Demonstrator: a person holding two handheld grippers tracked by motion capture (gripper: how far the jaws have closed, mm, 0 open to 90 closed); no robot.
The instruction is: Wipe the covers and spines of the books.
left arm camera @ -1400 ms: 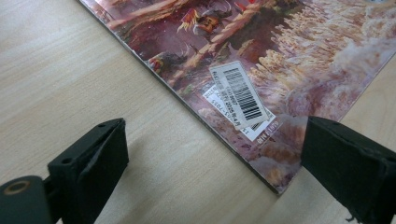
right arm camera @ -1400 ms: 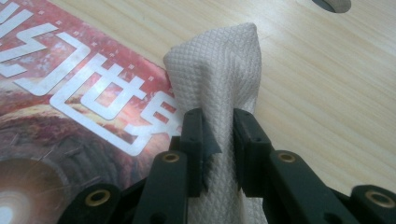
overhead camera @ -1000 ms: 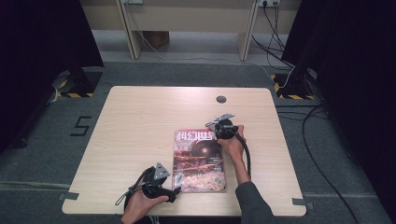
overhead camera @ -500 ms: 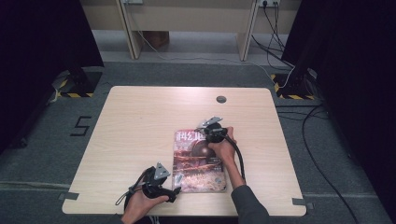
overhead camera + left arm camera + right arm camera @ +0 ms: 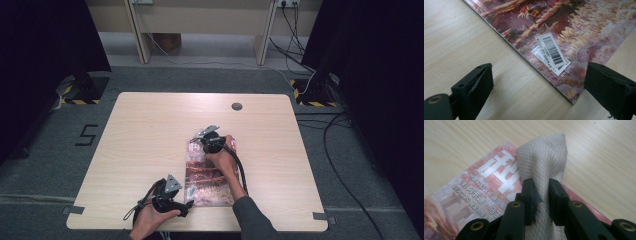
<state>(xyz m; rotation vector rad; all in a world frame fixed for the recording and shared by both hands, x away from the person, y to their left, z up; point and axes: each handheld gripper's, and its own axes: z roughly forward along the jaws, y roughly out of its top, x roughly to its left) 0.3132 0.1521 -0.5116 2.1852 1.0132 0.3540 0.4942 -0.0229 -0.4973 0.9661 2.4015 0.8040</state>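
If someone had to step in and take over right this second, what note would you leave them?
Right gripper: shut on a folded cloth, at the far end of the magazine, over its title.
Left gripper: open, jaws either side of the magazine's near corner by the barcode, not touching it as far as I can see.
Magazine: flat on the table, cover up, towards the near edge.
Done: cloth picked up and brought to the cover.
Left: probably wiping the rest of the cover towards the near end; the left gripper may need to steady the magazine.
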